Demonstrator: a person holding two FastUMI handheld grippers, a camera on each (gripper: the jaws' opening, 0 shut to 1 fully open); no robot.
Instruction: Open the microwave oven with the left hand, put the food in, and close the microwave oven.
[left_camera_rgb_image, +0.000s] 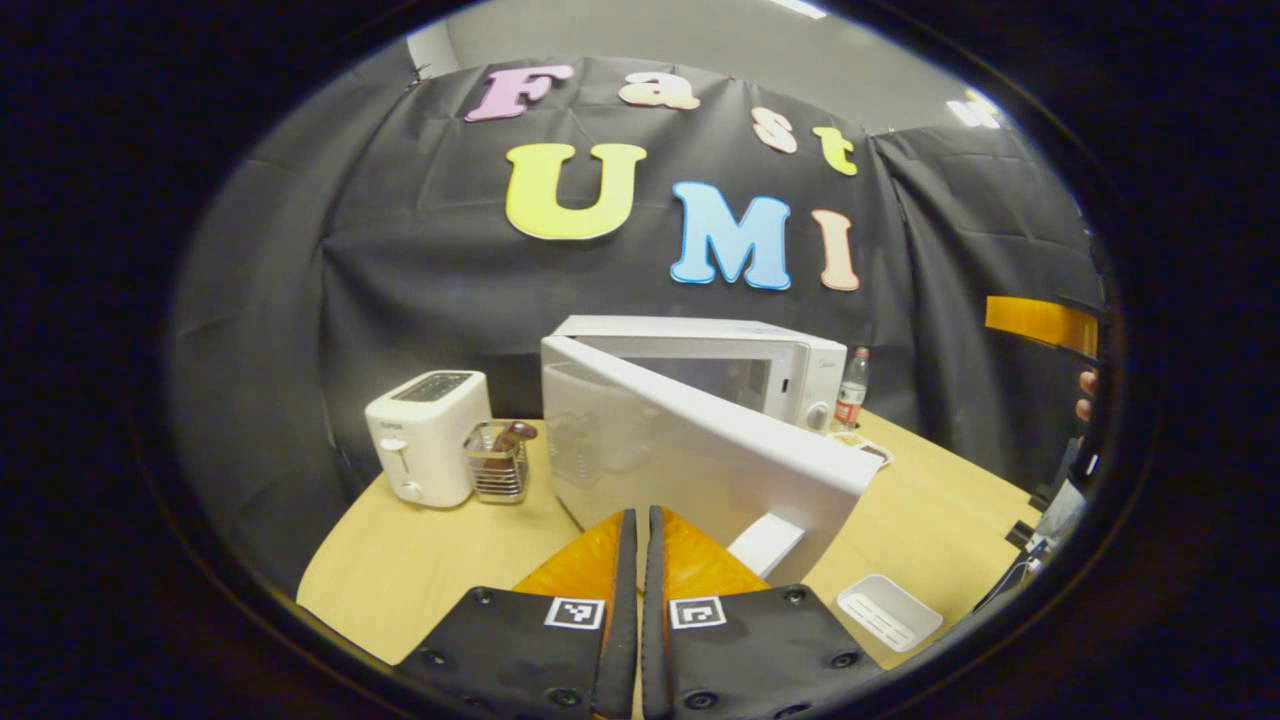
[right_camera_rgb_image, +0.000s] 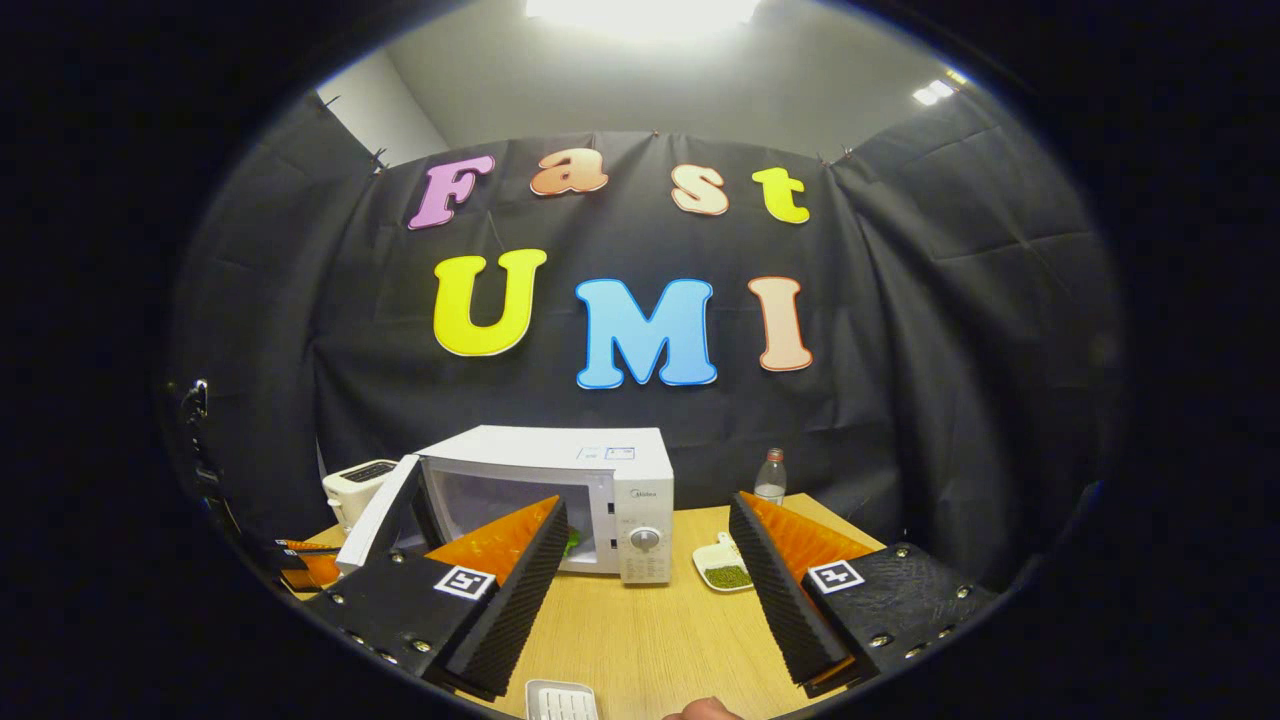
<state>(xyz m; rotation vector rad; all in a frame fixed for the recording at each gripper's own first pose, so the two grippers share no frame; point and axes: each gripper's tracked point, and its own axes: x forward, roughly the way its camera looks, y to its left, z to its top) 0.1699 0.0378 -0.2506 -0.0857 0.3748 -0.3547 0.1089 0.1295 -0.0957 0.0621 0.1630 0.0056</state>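
The left gripper (left_camera_rgb_image: 640, 525) – fingers pressed together, holding nothing – is sitting just behind the half-open door (left_camera_rgb_image: 700, 450), while the right gripper (right_camera_rgb_image: 650, 570) is hanging wide and empty.

Toaster (left_camera_rgb_image: 428, 436) left of microwave (right_camera_rgb_image: 560, 497); bottle (right_camera_rgb_image: 769, 477) right; dish (right_camera_rgb_image: 724, 568) in front, on table (right_camera_rgb_image: 650, 630).

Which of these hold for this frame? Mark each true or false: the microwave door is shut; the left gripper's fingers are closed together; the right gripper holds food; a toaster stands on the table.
1. The microwave door is shut. False: it stands swung open.
2. The left gripper has its fingers closed together. True.
3. The right gripper holds food. False: its fingers are spread wide with nothing between them.
4. A toaster stands on the table. True, beside a wire rack.
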